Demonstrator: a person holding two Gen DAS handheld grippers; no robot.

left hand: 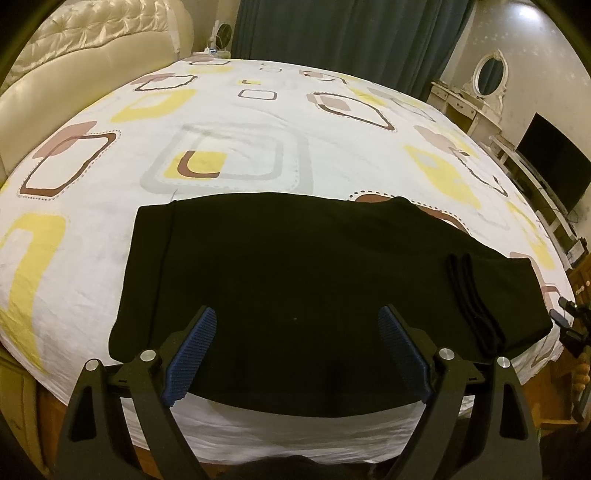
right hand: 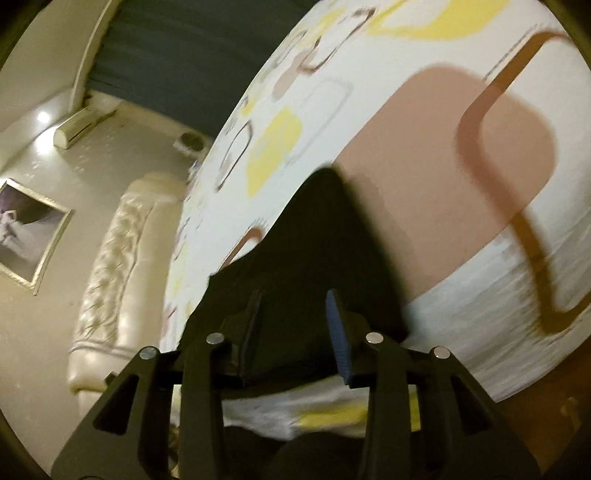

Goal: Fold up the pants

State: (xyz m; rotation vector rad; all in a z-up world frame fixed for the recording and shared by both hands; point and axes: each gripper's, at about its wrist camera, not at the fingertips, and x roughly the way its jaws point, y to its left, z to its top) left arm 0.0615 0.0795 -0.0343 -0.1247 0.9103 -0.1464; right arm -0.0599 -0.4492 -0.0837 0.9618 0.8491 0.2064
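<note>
Nearest in the left wrist view, the left gripper hangs over the near edge of the bed with its jaws spread wide and nothing between the blue pads. Just beyond lie the black pants, spread flat across the near part of the patterned bedsheet, the ribbed waistband at the right end and what looks like a hem seam near the left end. The near edge of the fabric droops slightly over the mattress side.

In the right wrist view, tilted and motion-blurred, the right gripper has its jaws parted, with black cloth lying between and beyond them; they do not look clenched on it, though blur makes contact hard to judge.

The risk, as I judge it, is a grasp that pinches only the top layer, or catches the sheet as well, so the fold drags crooked. The overhanging edge could also slide off the bed.

Farther off stand the cream tufted headboard, dark curtains and a dressing table.
</note>
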